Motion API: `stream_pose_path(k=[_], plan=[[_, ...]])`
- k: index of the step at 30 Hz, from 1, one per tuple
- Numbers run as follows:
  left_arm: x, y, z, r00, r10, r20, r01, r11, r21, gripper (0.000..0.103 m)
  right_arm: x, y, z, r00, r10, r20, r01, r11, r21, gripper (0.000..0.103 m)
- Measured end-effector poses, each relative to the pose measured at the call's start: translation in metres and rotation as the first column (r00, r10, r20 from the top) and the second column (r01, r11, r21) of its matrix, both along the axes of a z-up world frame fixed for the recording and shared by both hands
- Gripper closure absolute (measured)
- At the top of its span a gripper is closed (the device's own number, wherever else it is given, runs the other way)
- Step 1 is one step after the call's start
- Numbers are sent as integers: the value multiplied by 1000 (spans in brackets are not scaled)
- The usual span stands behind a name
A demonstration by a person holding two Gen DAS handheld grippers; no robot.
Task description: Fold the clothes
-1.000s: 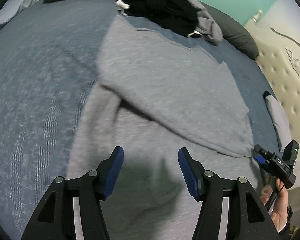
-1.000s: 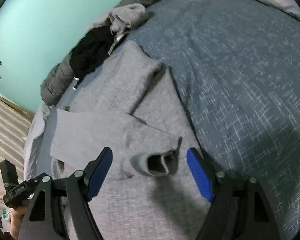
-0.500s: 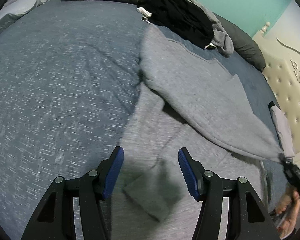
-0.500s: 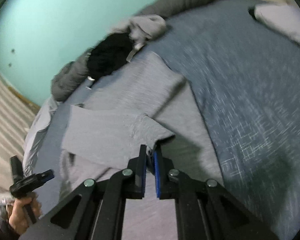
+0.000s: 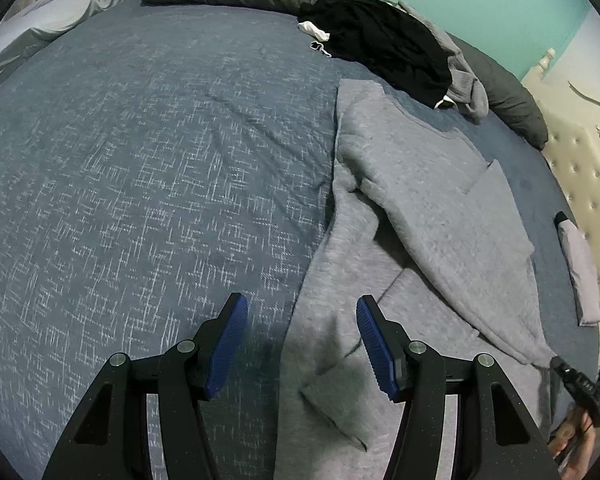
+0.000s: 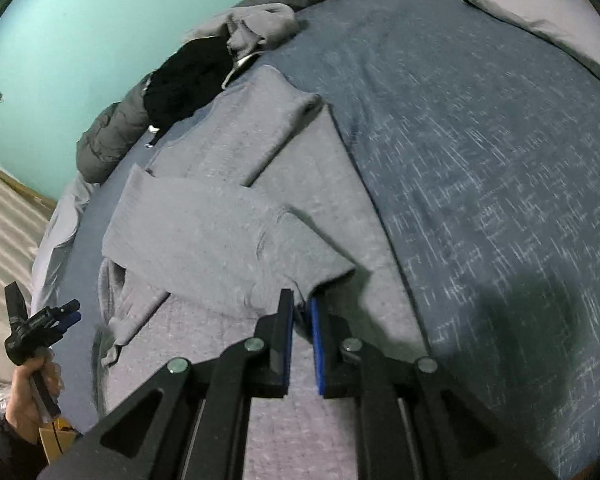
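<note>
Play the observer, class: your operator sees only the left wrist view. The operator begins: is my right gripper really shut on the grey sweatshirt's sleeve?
Observer: Yes. The right wrist view shows the right gripper shut on the sleeve cuff of the grey sweatshirt.
Operator: How does my left gripper look from there?
Observer: The left gripper is at the bed's near edge, with a hand around its handle.
Operator: What lies past that edge?
Observer: A striped floor meets the teal wall.

1 grey sweatshirt [image 5: 432, 208], 1 black garment [image 5: 384, 44], 1 pillow [image 6: 540, 8], 2 grippers [image 5: 298, 340].
</note>
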State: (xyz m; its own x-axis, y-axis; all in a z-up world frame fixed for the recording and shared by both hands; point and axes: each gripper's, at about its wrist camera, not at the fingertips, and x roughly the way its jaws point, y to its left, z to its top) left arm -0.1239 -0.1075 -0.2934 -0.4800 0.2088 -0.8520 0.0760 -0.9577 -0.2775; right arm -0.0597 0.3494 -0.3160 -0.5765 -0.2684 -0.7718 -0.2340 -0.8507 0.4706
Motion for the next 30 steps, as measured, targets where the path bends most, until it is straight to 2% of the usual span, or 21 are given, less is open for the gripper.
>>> stream_pose_path(k=[1,2,4,6,9,14,18,26,27,29,30], plan=[[-4,2,-1,1000,-1,1,1,1000,-5,42,1,4,3,1000,-23,0,23,1000,14,88],[-7,3,-3,1000,-4,3,4,1000,-12,42,1,8,6,999,-51,-3,51,998,32,70],[-16,6,-5,1000,-13,3,13,999,-30,42,3,16,12,994,-101,-29,103,994,46,50],[-26,10,-6,1000,-23,2,23,998,-51,42,2,20,16,989,-122,-80,124,992,23,50],[-45,15,-7,999,-37,3,37,996,-82,42,-8,14,13,988,-89,-125,90,996,-1,50],[-77,26,-14,997,-71,21,74,988,-134,42,-34,-5,-7,993,-36,-108,31,998,-53,50],[-95,28,-27,997,-75,19,77,980,-182,42,-42,-15,-14,992,15,-127,-24,997,-69,49],[-114,43,-40,988,-156,-13,150,967,-206,43,-47,-15,-24,994,30,-101,-35,998,-56,49],[-115,45,-41,986,-165,-17,158,964,-212,46,-48,-14,-24,995,30,-99,-35,998,-57,49],[-115,49,-41,983,-180,-24,171,960,-223,61,-51,-14,-26,995,29,-98,-35,998,-60,49],[-116,50,-41,982,-187,-28,176,958,-228,79,-52,-13,-26,995,28,-97,-34,998,-61,49]])
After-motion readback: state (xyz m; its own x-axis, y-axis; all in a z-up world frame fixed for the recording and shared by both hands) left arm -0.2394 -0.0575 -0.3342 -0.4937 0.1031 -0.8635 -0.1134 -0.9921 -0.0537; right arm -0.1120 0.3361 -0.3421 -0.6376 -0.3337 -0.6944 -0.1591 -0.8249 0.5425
